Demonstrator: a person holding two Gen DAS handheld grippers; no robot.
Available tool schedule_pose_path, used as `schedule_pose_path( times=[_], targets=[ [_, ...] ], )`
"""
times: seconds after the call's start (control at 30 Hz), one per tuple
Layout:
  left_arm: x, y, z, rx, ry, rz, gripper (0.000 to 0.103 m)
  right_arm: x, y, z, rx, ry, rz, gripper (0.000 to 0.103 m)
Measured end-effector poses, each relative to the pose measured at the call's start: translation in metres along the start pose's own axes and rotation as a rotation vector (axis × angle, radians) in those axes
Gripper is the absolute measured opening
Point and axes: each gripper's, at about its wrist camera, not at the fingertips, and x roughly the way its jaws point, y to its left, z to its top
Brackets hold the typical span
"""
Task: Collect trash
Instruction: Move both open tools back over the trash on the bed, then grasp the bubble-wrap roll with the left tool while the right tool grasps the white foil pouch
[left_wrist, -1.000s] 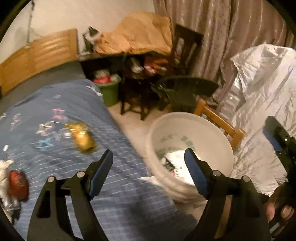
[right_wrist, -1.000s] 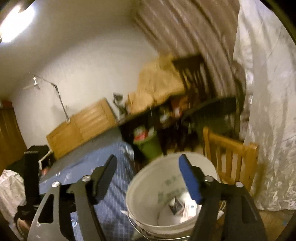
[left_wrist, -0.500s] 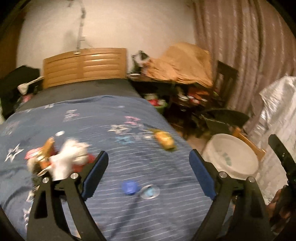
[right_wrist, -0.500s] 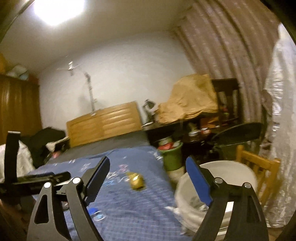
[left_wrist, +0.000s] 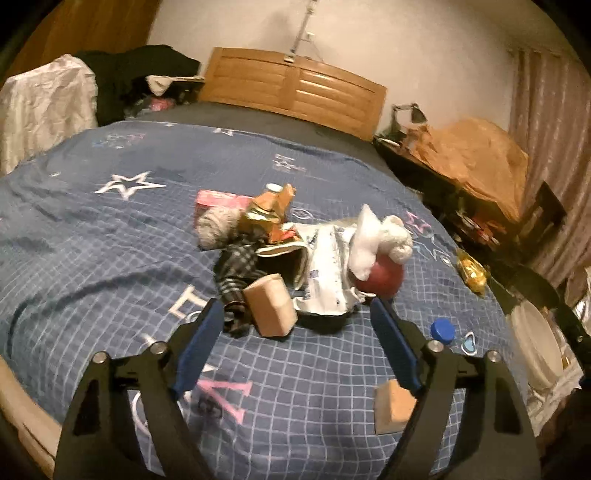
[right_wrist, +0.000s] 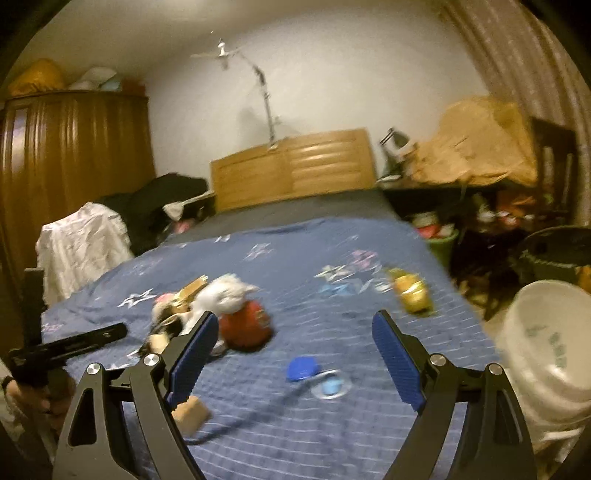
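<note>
A pile of trash lies mid-bed on the blue cover (left_wrist: 110, 258): a brown box (left_wrist: 271, 308), a white-and-blue wrapper (left_wrist: 325, 273), white tissue (left_wrist: 376, 236), a red round thing (left_wrist: 384, 278) and a gold wrapper (left_wrist: 271, 212). My left gripper (left_wrist: 297, 321) hovers just short of the brown box, its jaws closing with nothing pressed between them. A second brown box (left_wrist: 393, 406) sits by its right finger. My right gripper (right_wrist: 295, 332) stands open above a blue cap (right_wrist: 302, 368) and a clear lid (right_wrist: 330, 386). A yellow wrapper (right_wrist: 412, 291) lies near the bed's right edge. The white bucket (right_wrist: 546, 347) stands on the floor at the right.
A wooden headboard (left_wrist: 295, 88) closes the far end of the bed. A cluttered dark desk (left_wrist: 461, 184) and a green bin (right_wrist: 443, 242) line the right side. White cloth (right_wrist: 81, 247) drapes over something at the left, before a wardrobe (right_wrist: 74, 155). A hand (right_wrist: 22, 398) holds the left gripper.
Both views have swung left, from the white bucket to the bed. The trash pile now sits ahead of the left gripper, and the bucket has slid to the right edge.
</note>
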Motion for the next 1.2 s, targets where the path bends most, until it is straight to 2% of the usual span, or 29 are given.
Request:
schedule_pose_path(
  times=[0.07,0.17,0.27,0.4,0.47,0.5,0.6,0.67,0.83,0.93,1.03,1.1,1.2],
  targets=[
    [0.012,-0.015,0.006,0.063,0.02,-0.029,0.067,0.011,0.015,-0.005,-0.008,0.024,0.016,0.085],
    [0.03,-0.032,0.013,0.15,0.031,-0.061,0.065,0.018,0.022,-0.012,-0.028,0.058,0.02,0.085],
    [0.064,-0.051,0.025,0.204,0.059,-0.084,0.065,0.017,0.017,-0.017,-0.024,0.079,0.0,0.085],
    [0.103,-0.062,0.031,0.244,0.097,-0.062,0.063,0.009,-0.01,-0.021,0.029,0.094,-0.021,0.085],
    [0.114,-0.065,0.032,0.246,0.137,-0.113,0.023,0.008,-0.023,-0.024,0.067,0.102,-0.03,0.085],
    [0.115,-0.068,0.032,0.251,0.154,-0.15,0.023,0.008,-0.027,-0.025,0.083,0.104,-0.033,0.085],
    [0.097,-0.079,0.027,0.283,0.122,-0.246,0.022,0.006,-0.045,-0.026,0.122,0.106,-0.036,0.085],
    [0.084,-0.082,0.021,0.299,0.105,-0.263,0.022,0.005,-0.052,-0.026,0.141,0.101,-0.037,0.085],
    [0.035,-0.062,0.0,0.263,0.069,-0.249,0.022,0.0,-0.057,-0.025,0.146,0.095,-0.022,0.085],
    [0.007,-0.027,-0.005,0.18,0.027,-0.185,0.022,0.004,-0.05,-0.024,0.134,0.118,0.012,0.085],
    [-0.01,0.006,-0.006,0.105,-0.001,-0.112,0.022,0.018,-0.032,-0.018,0.105,0.157,0.088,0.084],
    [-0.021,0.026,-0.008,0.085,-0.019,-0.044,0.022,0.028,-0.019,-0.013,0.084,0.191,0.147,0.08],
    [-0.022,0.048,-0.009,0.062,-0.022,0.049,0.022,0.061,0.014,-0.001,0.008,0.288,0.262,0.068]
  ],
)
